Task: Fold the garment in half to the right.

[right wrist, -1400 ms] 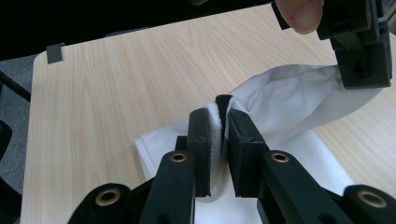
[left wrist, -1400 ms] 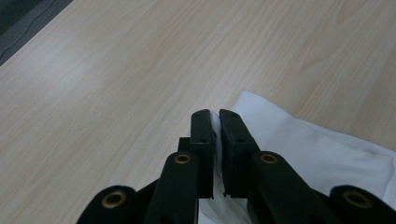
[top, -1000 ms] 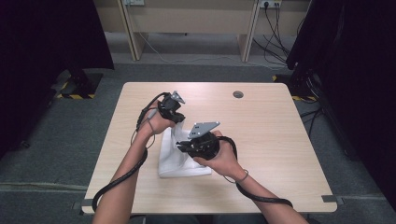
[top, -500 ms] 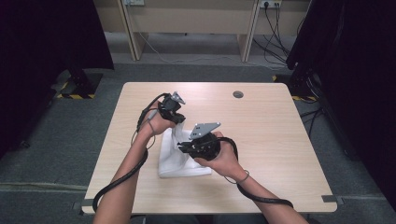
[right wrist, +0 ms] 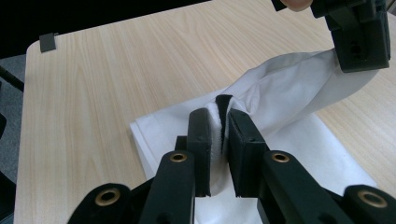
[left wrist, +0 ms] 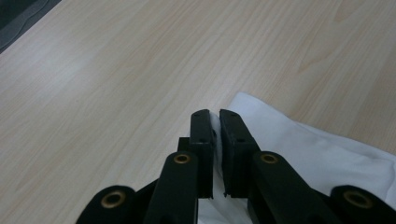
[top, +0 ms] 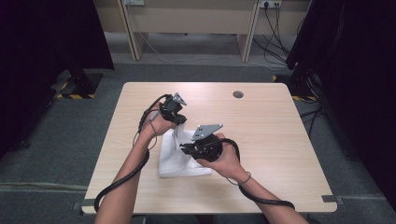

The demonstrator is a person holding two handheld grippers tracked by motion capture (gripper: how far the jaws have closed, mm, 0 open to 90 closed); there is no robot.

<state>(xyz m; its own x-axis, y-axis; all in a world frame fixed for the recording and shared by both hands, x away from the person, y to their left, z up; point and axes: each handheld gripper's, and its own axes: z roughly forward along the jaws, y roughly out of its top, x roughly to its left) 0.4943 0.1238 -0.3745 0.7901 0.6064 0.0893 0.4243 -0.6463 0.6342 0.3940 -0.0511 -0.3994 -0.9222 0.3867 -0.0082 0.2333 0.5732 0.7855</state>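
The white cloth point(top: 180, 158) lies on the table point(top: 280, 140), toward the near edge and left of the table's middle; part of it is lifted off the surface between the two grippers. Judged from its folds and sag, the cloth is light, soft and limp: it will drape, and it will slip from a loose pinch. Take hold at an edge or corner, with a full fold between the pads.

The left gripper point(top: 180, 122) hangs over the far left part of the cloth, angled down at it. In the left gripper view its jaws are pressed together on a thin edge of the cloth point(left wrist: 299, 140).

The right gripper point(top: 186, 149), over the middle of the cloth, points left toward the left gripper. In the right gripper view its jaws pinch a raised fold of the cloth point(right wrist: 280, 93). The fabric spans taut between both grips.
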